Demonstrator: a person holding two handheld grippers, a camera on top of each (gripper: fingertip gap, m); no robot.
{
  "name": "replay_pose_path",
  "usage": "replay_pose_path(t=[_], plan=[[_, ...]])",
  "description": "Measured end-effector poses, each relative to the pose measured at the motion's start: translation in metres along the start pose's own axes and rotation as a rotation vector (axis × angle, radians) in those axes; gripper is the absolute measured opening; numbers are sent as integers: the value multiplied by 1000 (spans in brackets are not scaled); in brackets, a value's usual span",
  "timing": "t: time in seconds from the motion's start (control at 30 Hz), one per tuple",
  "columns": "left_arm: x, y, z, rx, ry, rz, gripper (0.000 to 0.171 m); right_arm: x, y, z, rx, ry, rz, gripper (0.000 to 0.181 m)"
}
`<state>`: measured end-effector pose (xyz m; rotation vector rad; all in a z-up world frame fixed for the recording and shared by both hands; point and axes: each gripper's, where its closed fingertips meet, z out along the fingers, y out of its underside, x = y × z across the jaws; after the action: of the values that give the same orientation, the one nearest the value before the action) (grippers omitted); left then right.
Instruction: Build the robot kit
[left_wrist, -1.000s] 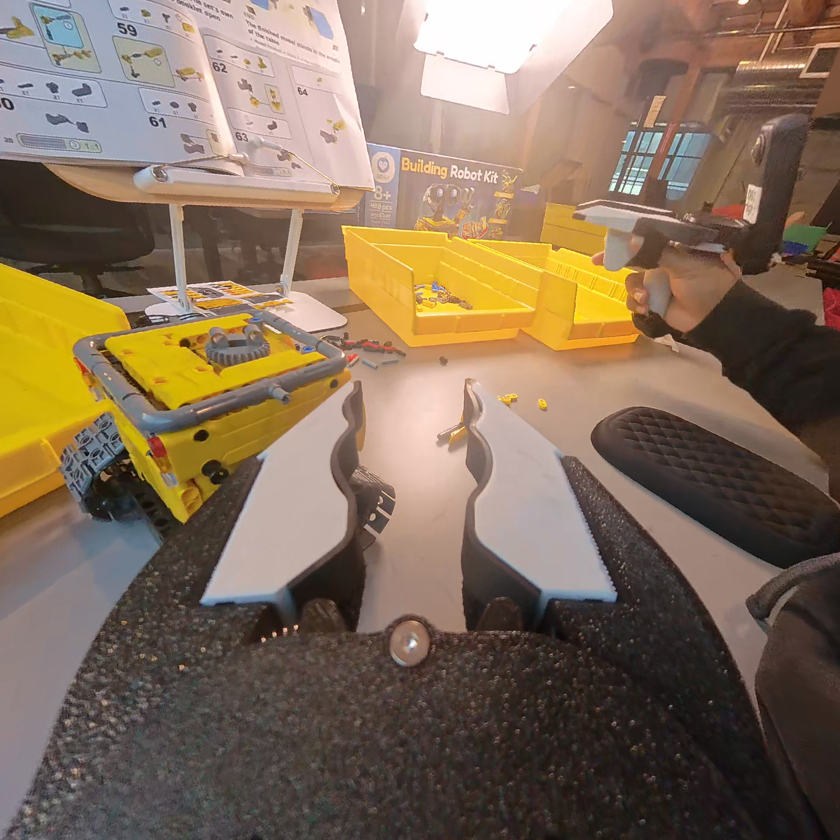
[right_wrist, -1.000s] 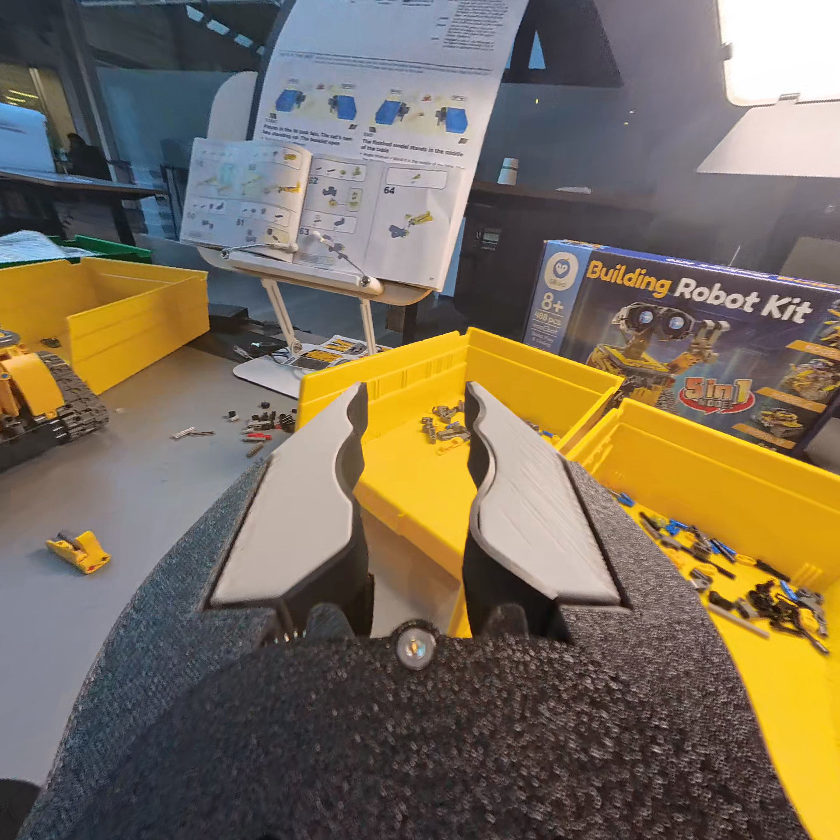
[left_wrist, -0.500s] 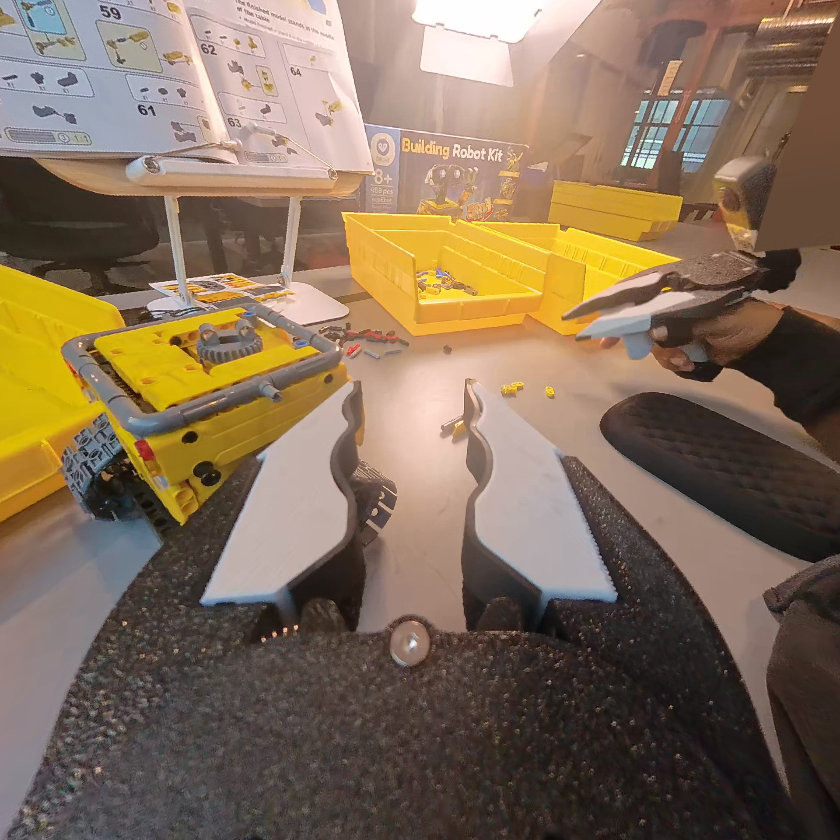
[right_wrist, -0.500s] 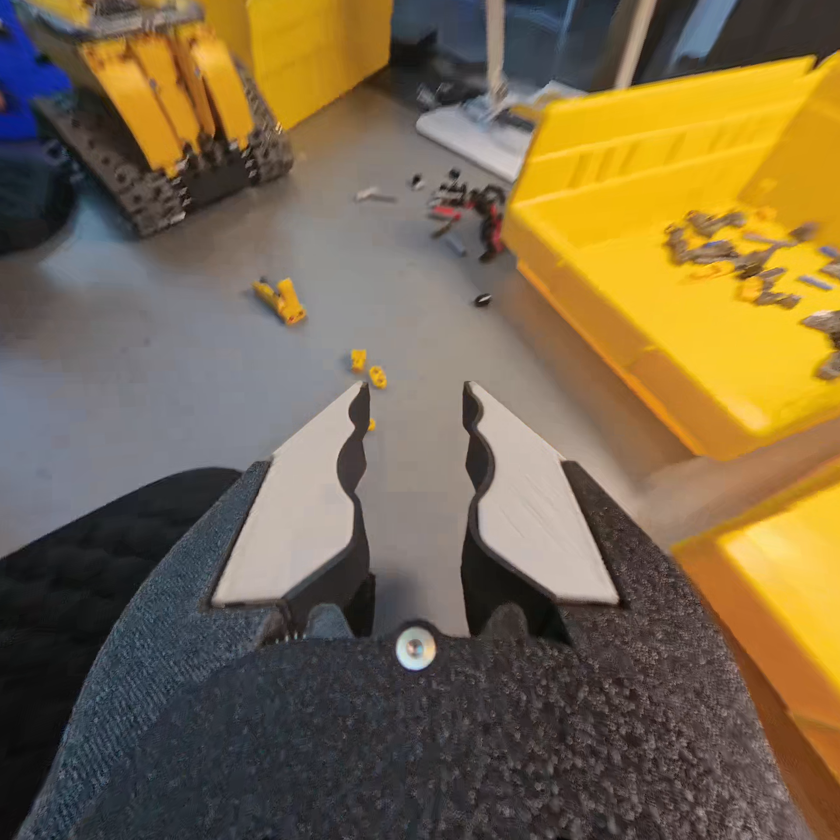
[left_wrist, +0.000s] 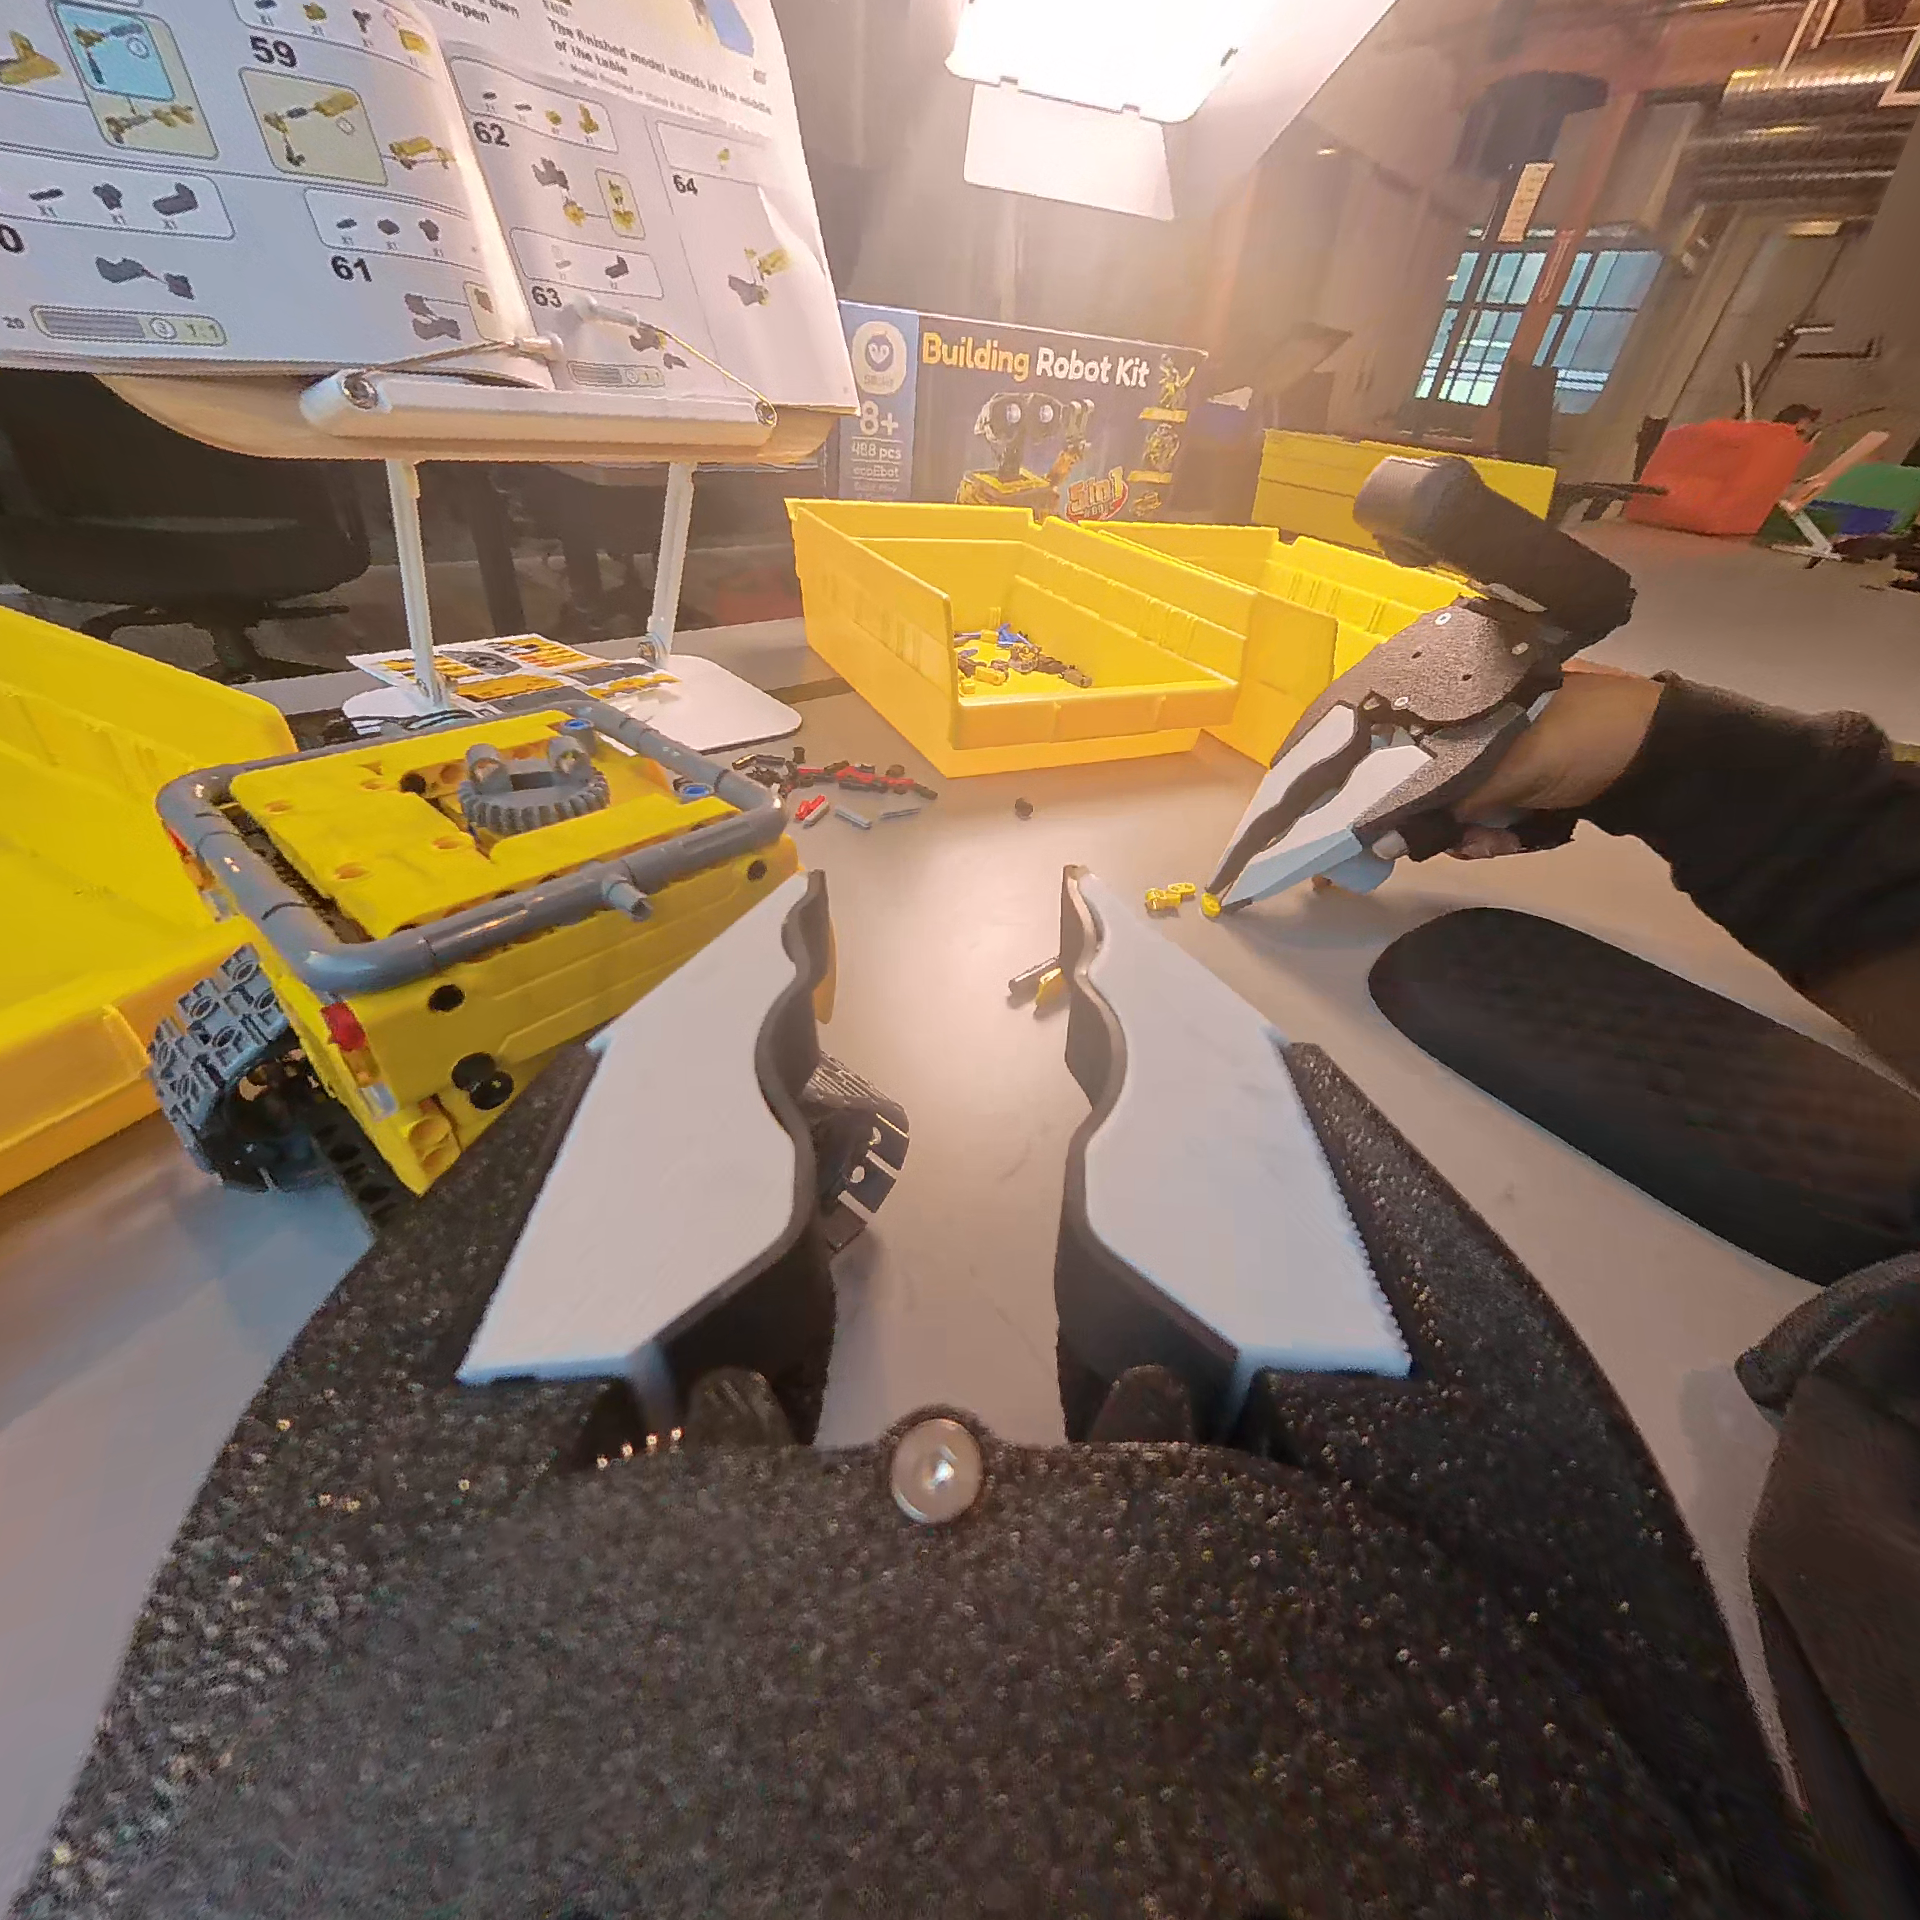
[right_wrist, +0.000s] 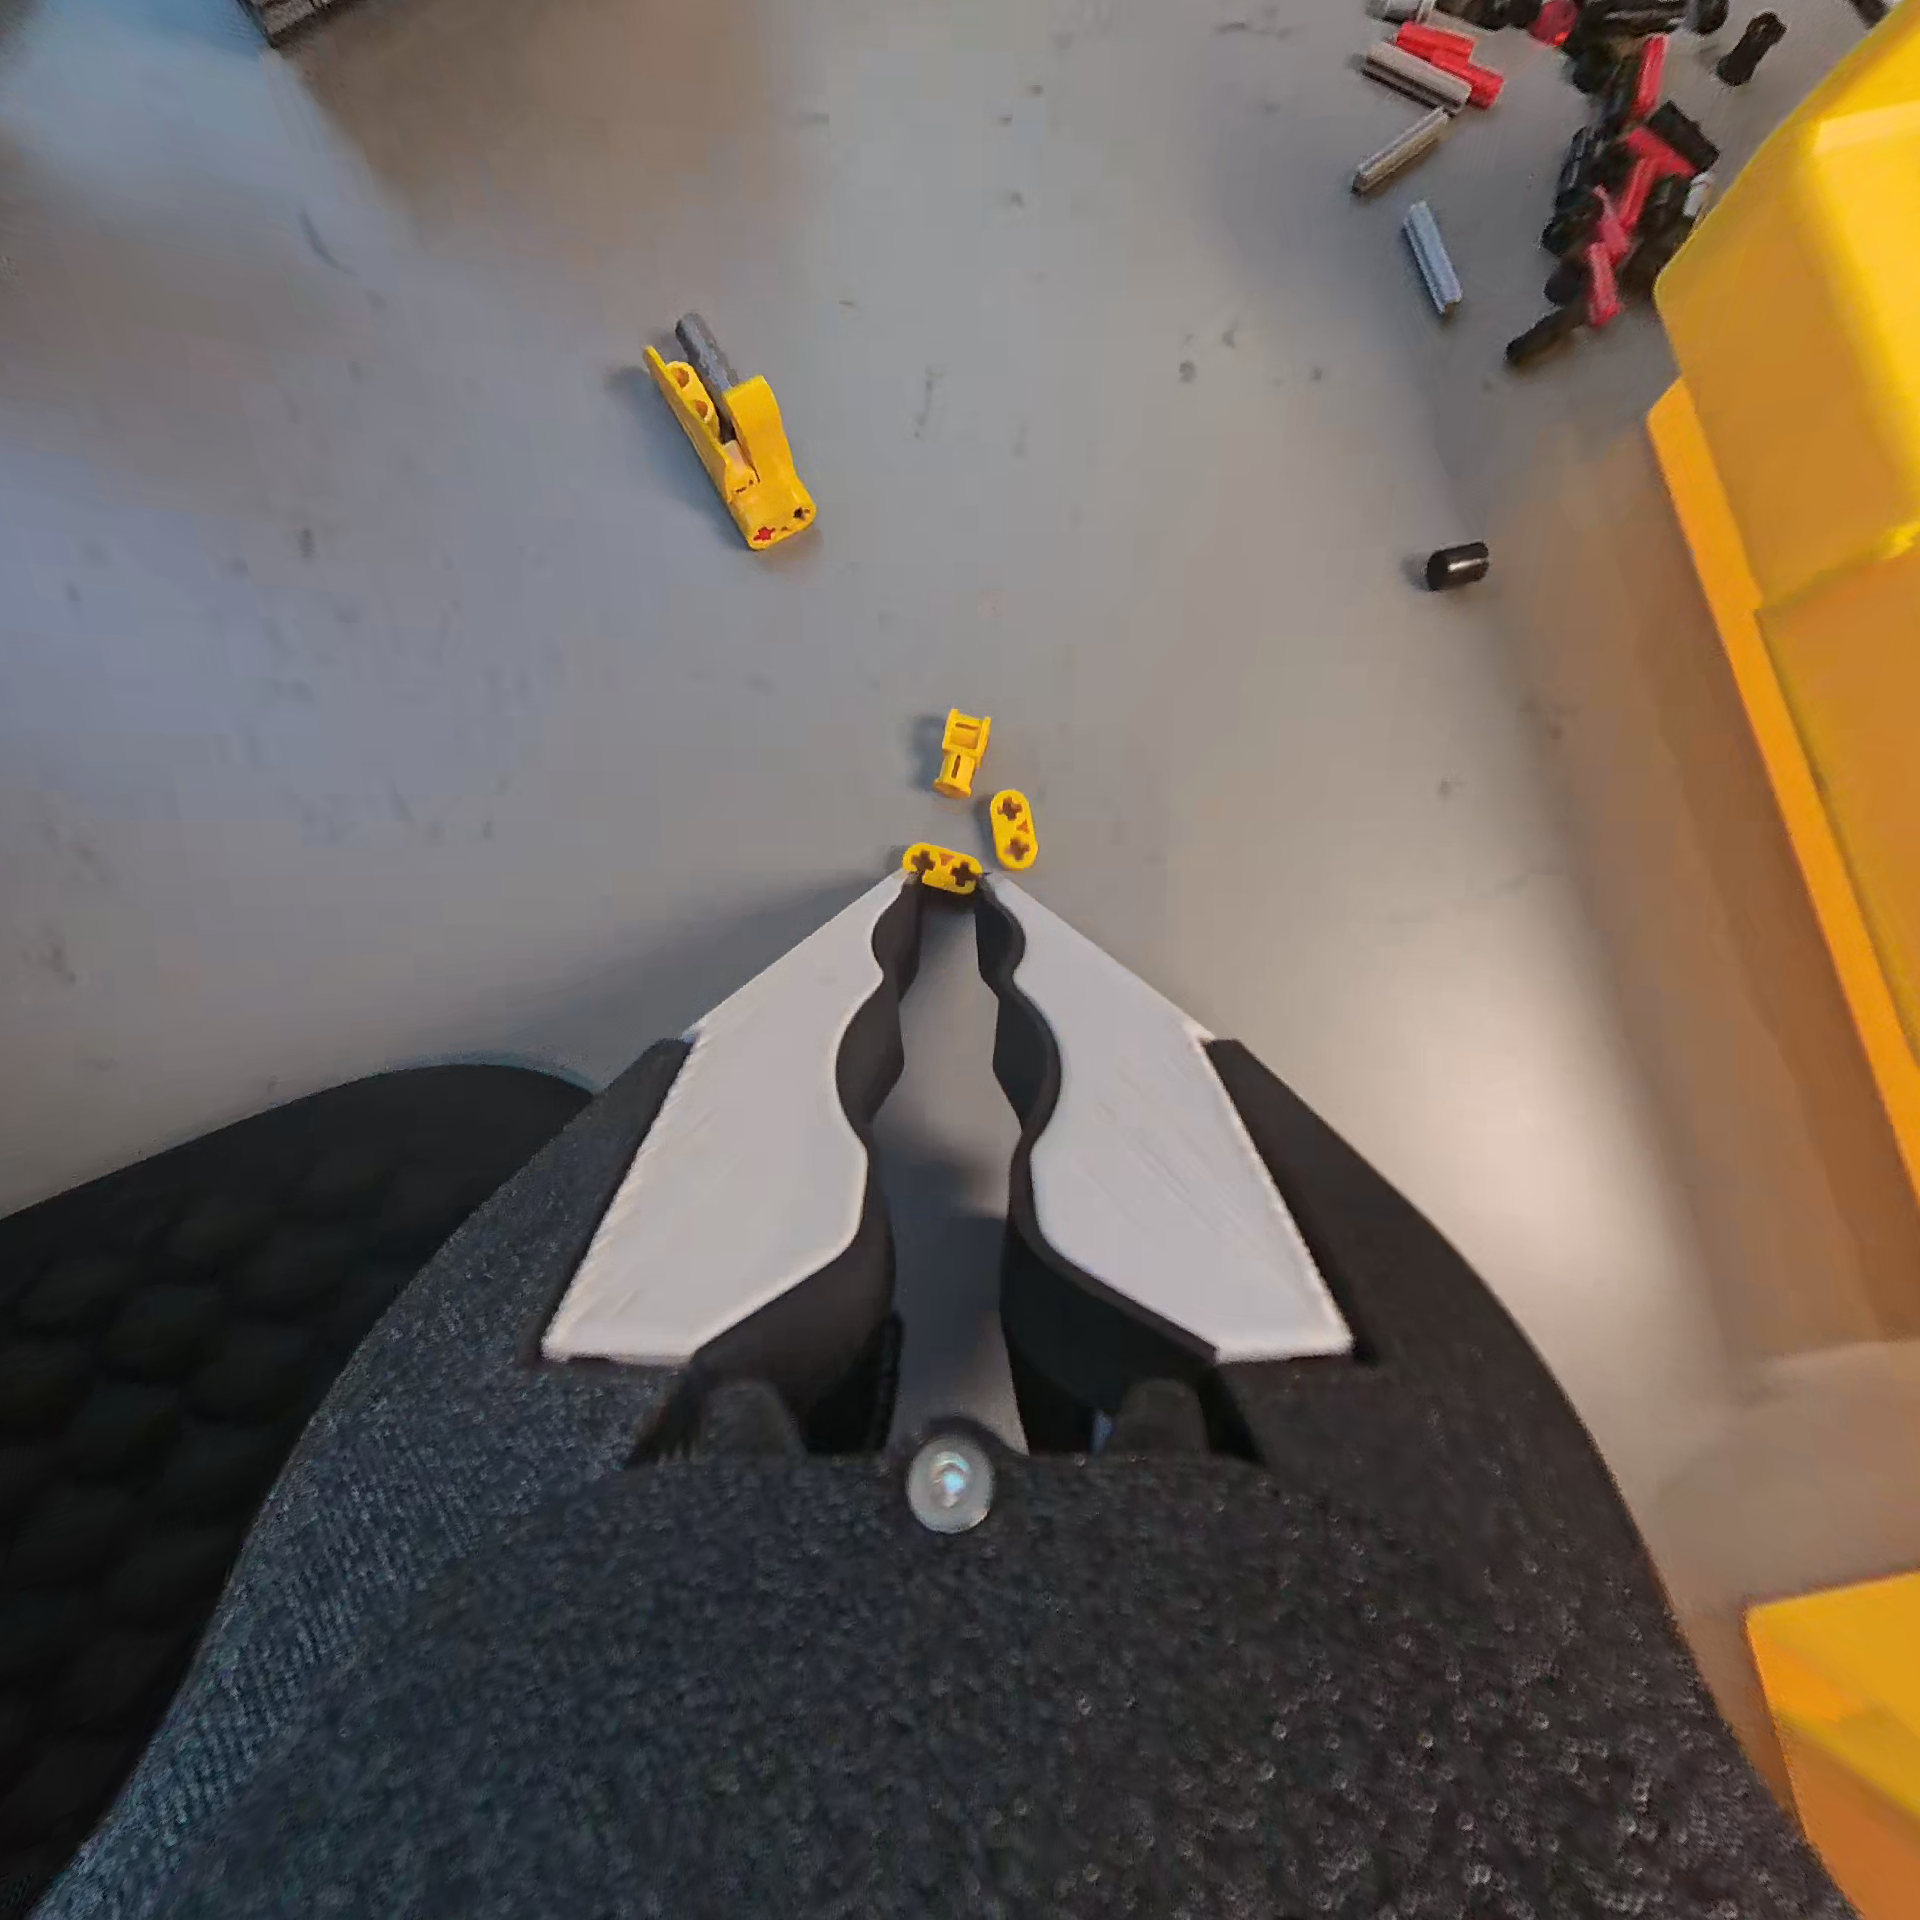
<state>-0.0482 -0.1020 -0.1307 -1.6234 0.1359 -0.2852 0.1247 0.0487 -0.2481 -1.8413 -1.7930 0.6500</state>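
Right gripper (right_wrist: 943, 881) pinches a small yellow two-hole connector (right_wrist: 941, 867) on the grey tabletop (right_wrist: 416, 675); two loose yellow pieces (right_wrist: 987, 790) lie just beyond. Left gripper (left_wrist: 940, 899) gapes empty beside the yellow tracked brick vehicle (left_wrist: 457, 914).

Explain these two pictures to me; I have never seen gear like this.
There is no robot: a person holds a pair of tongs in each hand, with a camera on each looking along its fingers. The left view shows the left tongs open and empty beside a yellow toy vehicle on a grey table, with yellow bins and an instruction booklet behind. The right tongs point down, nearly closed, gripping a small yellow link. Two more small yellow pieces lie just beyond it.
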Motion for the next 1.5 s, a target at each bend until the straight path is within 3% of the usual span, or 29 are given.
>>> replay_pose_path(t=[0.27, 0.63, 0.8, 0.97, 1.17, 1.5], plan=[[-2, -2, -2, 15, -10, -10, 43, 10, -17, -4, 103, 78, -29, 17], [-3, -1, -1, 7, -7, -21, 43, 31, -67, -106, 699, 305, -6, 30], [-3, -1, -1, 10, -6, -22, 43, 62, -70, -151, 842, 446, 76, 36], [-4, -2, -1, 14, -1, -32, 44, 116, -64, -191, 841, 609, 153, 36], [-4, -3, -2, 19, -3, -29, 44, 198, -46, -219, 728, 759, 244, 34], [-5, -2, -1, 13, -16, -23, 44, 319, 29, -201, 462, 841, 468, 33]])
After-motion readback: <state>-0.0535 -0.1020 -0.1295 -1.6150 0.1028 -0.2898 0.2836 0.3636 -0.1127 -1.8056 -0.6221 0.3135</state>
